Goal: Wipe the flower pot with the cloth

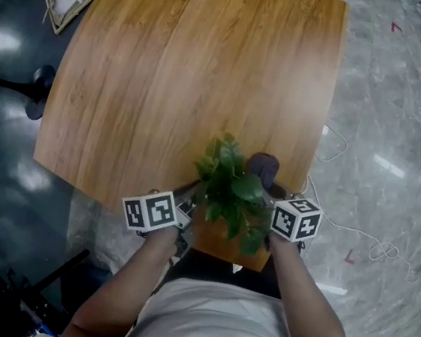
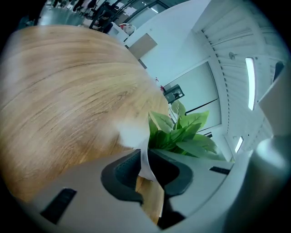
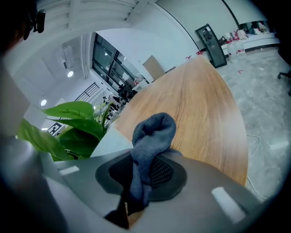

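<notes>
Right gripper view is showing the right claw [image 3: 138, 178] pinching the cloth [image 3: 152, 134], the left claw [image 2: 150, 176] clamping the rim of the pot [image 2: 144, 159]. Rubbing lightly while bracing is looking wisest.

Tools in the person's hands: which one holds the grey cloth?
The right tool, shut on the grey cloth; the left tool instead pinches the flower pot by its rim.

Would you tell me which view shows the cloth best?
The right gripper view: the blue-grey cloth fills the centre, pinched in the right claw. The head view shows only a small lump beside the plant; the left gripper view shows none.
</notes>
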`<state>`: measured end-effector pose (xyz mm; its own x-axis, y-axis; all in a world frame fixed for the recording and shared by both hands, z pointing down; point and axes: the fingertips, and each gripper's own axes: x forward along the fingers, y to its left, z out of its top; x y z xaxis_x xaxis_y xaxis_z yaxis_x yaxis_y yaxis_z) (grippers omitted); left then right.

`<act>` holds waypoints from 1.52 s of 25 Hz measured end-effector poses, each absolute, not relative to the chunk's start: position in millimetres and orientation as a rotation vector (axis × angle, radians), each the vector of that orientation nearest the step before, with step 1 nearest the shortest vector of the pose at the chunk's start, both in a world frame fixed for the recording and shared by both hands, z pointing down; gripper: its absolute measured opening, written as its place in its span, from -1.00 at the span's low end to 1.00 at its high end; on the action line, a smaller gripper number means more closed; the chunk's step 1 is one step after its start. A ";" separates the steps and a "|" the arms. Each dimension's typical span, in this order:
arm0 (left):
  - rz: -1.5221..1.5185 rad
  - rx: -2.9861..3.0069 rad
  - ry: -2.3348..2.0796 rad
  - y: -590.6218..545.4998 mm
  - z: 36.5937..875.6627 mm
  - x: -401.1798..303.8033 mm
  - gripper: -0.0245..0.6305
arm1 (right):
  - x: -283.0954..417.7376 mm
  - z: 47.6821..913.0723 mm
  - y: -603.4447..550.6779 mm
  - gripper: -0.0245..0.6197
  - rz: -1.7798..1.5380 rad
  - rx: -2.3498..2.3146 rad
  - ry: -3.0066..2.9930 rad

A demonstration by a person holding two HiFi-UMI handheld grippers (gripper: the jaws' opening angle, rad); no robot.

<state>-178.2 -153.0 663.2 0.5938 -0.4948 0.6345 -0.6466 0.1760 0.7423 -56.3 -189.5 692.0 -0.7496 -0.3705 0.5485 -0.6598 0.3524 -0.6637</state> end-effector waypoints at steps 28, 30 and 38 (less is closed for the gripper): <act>0.068 1.828 -1.166 -208.7 543.3 -201.8 -0.69 | -41.4 531.0 -240.0 -0.73 0.820 1.035 -2.588; 0.048 1.905 -1.199 -217.2 510.5 -202.4 -0.70 | -47.1 497.6 -242.1 -0.73 0.760 1.038 -2.635; -0.014 2.237 -1.270 -233.4 363.8 -198.8 -0.90 | -73.9 362.6 -233.2 -0.73 0.468 1.023 -2.808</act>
